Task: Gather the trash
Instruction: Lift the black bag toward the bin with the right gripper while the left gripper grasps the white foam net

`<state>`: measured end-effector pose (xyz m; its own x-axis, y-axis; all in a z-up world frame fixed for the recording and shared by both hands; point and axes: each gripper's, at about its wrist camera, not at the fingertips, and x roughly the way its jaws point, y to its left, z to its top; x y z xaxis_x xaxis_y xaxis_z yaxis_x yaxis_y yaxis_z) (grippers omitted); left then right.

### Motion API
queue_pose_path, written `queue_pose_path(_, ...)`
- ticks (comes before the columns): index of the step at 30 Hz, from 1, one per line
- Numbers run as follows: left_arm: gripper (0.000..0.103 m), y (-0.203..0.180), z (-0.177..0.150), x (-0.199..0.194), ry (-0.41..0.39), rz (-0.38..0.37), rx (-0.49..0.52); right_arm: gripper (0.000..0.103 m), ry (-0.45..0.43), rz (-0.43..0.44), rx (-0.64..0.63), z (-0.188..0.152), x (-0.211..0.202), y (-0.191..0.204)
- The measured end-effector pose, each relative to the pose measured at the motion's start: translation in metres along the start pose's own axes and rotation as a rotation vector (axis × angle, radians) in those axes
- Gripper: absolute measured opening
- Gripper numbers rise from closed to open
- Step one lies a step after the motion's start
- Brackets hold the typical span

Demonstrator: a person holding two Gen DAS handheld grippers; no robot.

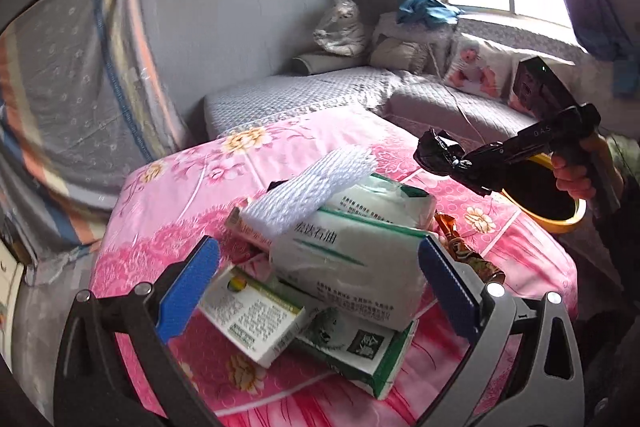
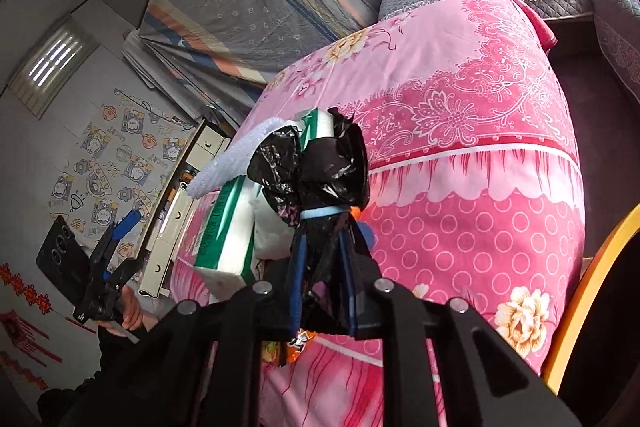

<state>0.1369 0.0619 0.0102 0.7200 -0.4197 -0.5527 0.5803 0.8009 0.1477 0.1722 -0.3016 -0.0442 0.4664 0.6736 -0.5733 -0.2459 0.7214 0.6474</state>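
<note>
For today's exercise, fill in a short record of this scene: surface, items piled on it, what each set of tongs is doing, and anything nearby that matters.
Surface: pink floral bedspread
Pile: white foam net sleeve on top of tissue packs; small green-and-white box at the front
Left tongs: open, empty, above the pile
Right tongs: shut on black plastic bag, held above the bedspread
Nearby: yellow-rimmed bin beside the right hand; orange snack wrapper beside the packs

Black frames on both, blue ribbed pads, shiny round screws at the pivots. Grey handle, faint "DAS" lettering, dark sleeve.
</note>
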Motion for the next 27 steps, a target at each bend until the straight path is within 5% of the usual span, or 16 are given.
queue_pose_path(6,0.095,0.002,0.049,0.057,0.085,-0.155,0.215,0.015,-0.008,0.039,-0.013,-0.022,-0.010,0.011)
queue_pose_path(11,0.095,0.019,0.068,0.116,0.212,-0.247,0.212,0.015,-0.011,0.054,-0.017,-0.032,-0.013,0.012)
queue_pose_path(21,0.095,0.038,0.057,0.181,0.369,-0.247,0.165,0.015,-0.021,0.082,0.045,-0.037,-0.017,-0.008)
queue_pose_path(22,0.092,0.040,0.056,0.184,0.373,-0.254,0.158,0.015,-0.021,0.083,0.053,-0.038,-0.017,-0.009)
queue_pose_path(25,0.048,0.046,0.057,0.187,0.390,-0.291,0.123,0.015,-0.026,0.090,0.067,-0.039,-0.019,-0.011)
queue_pose_path(27,0.038,0.047,0.055,0.188,0.395,-0.287,0.116,0.015,-0.024,0.094,0.070,-0.041,-0.020,-0.011)
